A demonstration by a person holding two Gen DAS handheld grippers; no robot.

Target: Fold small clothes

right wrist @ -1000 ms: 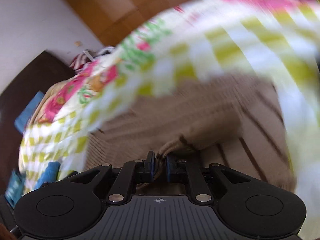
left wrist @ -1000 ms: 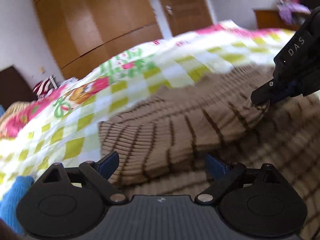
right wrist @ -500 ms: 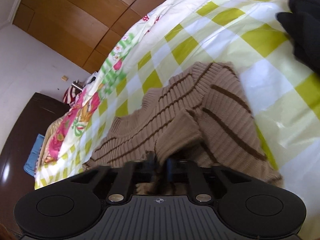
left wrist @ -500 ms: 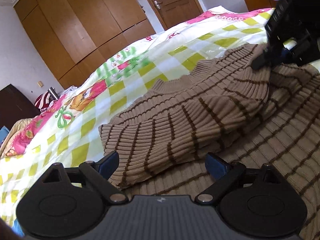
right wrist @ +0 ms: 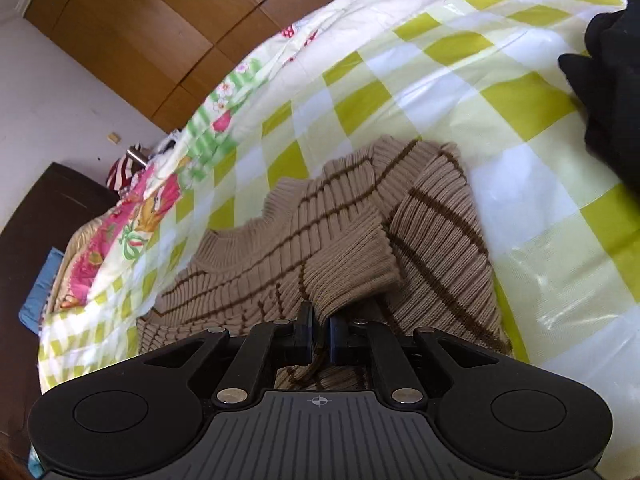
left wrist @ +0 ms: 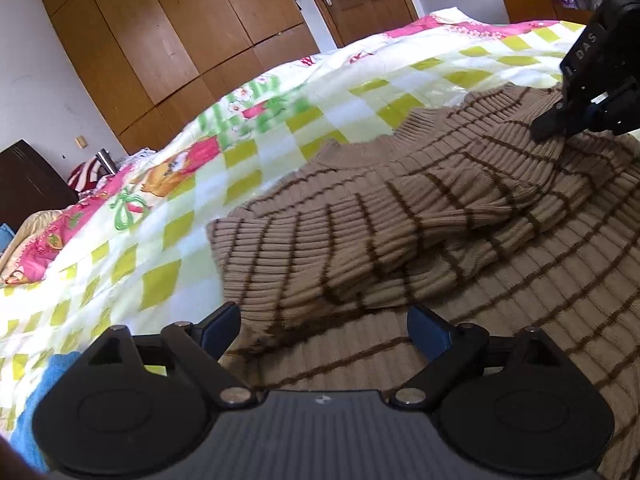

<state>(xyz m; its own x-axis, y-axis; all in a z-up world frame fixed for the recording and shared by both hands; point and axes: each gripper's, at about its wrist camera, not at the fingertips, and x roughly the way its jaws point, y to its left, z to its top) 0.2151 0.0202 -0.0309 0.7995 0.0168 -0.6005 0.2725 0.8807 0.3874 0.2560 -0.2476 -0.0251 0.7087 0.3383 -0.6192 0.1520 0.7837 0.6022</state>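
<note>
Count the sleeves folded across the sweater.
2: one sleeve lies over the sweater's near side; the other sleeve is pinched in the right tool.

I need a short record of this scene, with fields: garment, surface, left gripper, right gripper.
garment: tan ribbed knit sweater with brown stripes, partly folded
surface: green-and-white checked bedcover
left gripper: jaws open, cuff edge between them, not pinched
right gripper: jaws shut on a sweater fold
</note>
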